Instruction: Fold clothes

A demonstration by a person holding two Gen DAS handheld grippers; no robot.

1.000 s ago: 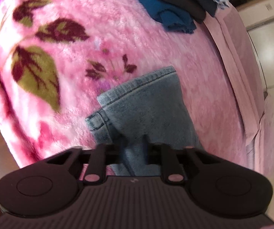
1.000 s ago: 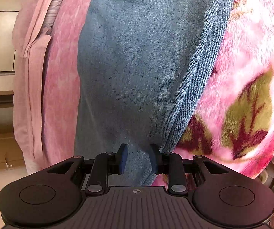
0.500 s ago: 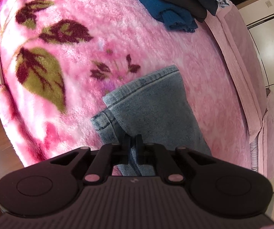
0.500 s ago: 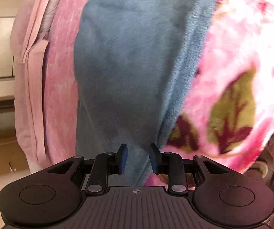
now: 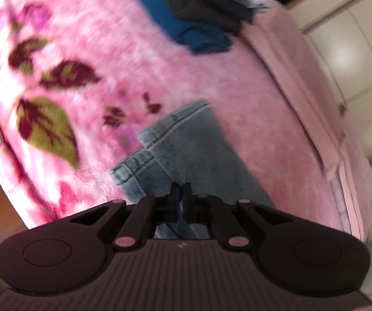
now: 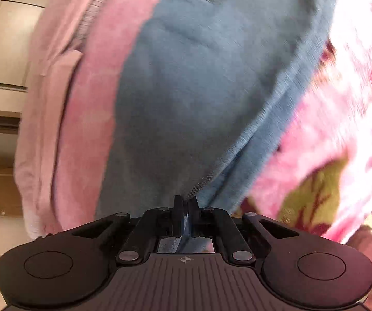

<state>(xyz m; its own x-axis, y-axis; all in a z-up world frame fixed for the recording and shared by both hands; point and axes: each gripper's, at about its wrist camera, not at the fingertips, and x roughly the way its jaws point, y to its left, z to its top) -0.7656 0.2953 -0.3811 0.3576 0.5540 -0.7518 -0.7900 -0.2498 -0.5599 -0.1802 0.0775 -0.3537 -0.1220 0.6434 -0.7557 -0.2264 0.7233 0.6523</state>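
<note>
Both tongs just clamped down on the jeans

The pink floral blanket (image 5: pixel 87 59) covers the bed, and the jeans (image 6: pixel 198 90) lie flat on it, leg hems out at 12 o'clock in the left view, a loose pile of dark clothes (image 5: pixel 198 18) further off at 1. Half a second back the right tongs (image 6: pixel 185 204) were gaping over the denim; now they're pinched on its edge, same as the left tongs (image 5: pixel 180 190) gripping the leg fabric. Both views are smeared, so I'd guess a lift or fold-over is underway.
</note>
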